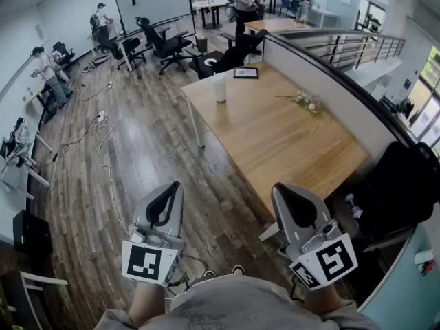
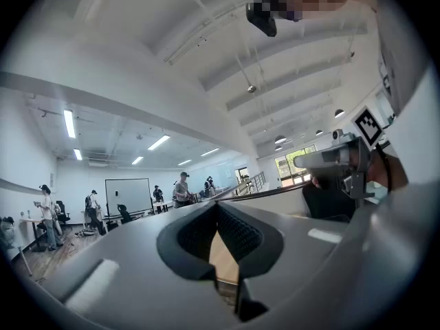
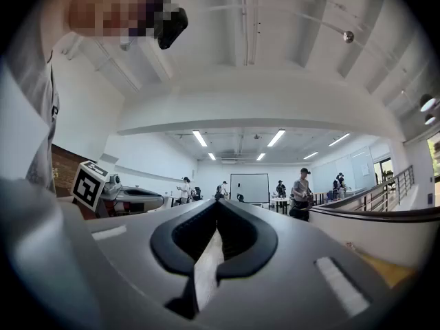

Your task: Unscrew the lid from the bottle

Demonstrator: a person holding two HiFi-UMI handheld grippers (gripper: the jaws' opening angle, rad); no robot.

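A white bottle (image 1: 219,87) with its lid on stands upright at the far end of the wooden table (image 1: 275,136). Both grippers are held low, close to my body and well short of the table. In the head view my left gripper (image 1: 170,186) is shut with nothing between its jaws, and so is my right gripper (image 1: 284,188). The left gripper view shows its jaws (image 2: 218,206) closed and tilted up toward the ceiling. The right gripper's jaws (image 3: 218,205) are closed the same way. The bottle is not visible in either gripper view.
A dark framed tablet (image 1: 245,73) and a sprig of flowers (image 1: 305,101) lie on the table. A low partition wall (image 1: 330,81) runs along its right side. Cables (image 1: 103,157) trail over the wood floor. Office chairs (image 1: 165,43) and several people are farther back.
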